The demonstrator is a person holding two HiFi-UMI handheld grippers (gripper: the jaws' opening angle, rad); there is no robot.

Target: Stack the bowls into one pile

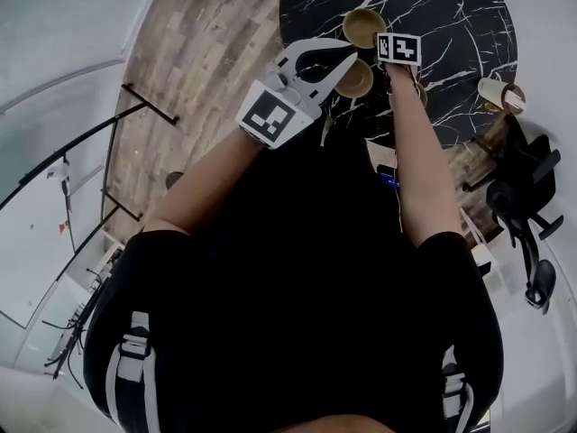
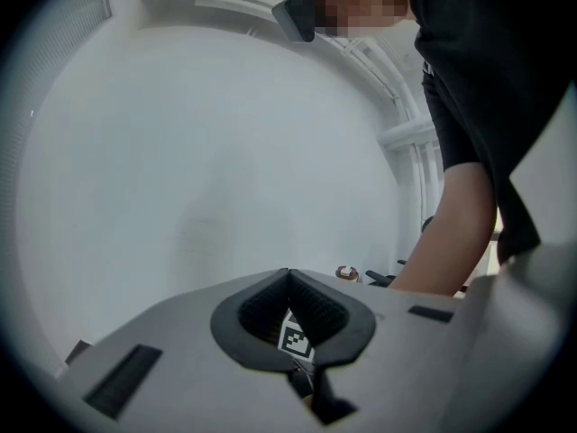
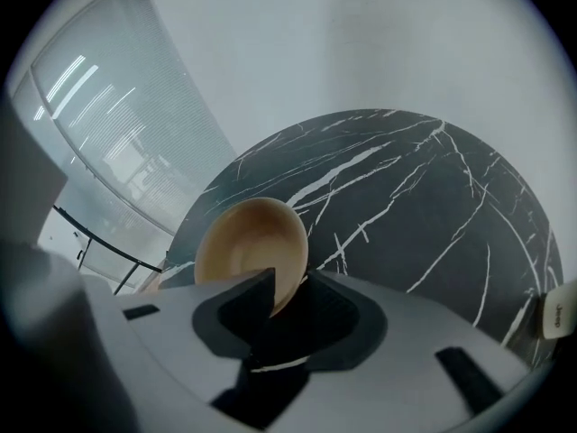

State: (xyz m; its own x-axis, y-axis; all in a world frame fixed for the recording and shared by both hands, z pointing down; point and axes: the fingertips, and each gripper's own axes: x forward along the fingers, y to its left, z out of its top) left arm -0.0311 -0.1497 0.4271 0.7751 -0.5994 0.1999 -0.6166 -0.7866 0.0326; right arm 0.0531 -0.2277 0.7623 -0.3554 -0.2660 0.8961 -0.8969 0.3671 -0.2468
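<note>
I judge the stacking has hardly started: the far bowl (image 1: 363, 25) and the near bowl (image 1: 354, 79) sit apart on the black table (image 1: 451, 25), with nothing nested. My right gripper (image 3: 290, 275) straddles the far bowl's rim, its jaws spread and not pinching it. My left gripper (image 2: 288, 273) is clenched on nothing and points at the wall. Grasping, lifting and nesting are all left to do.

My left gripper (image 2: 288, 276) has its jaws tip to tip, nothing gripped. Plain white wall (image 2: 207, 152) ahead. My bare arm (image 2: 455, 228) shows at right.
</note>
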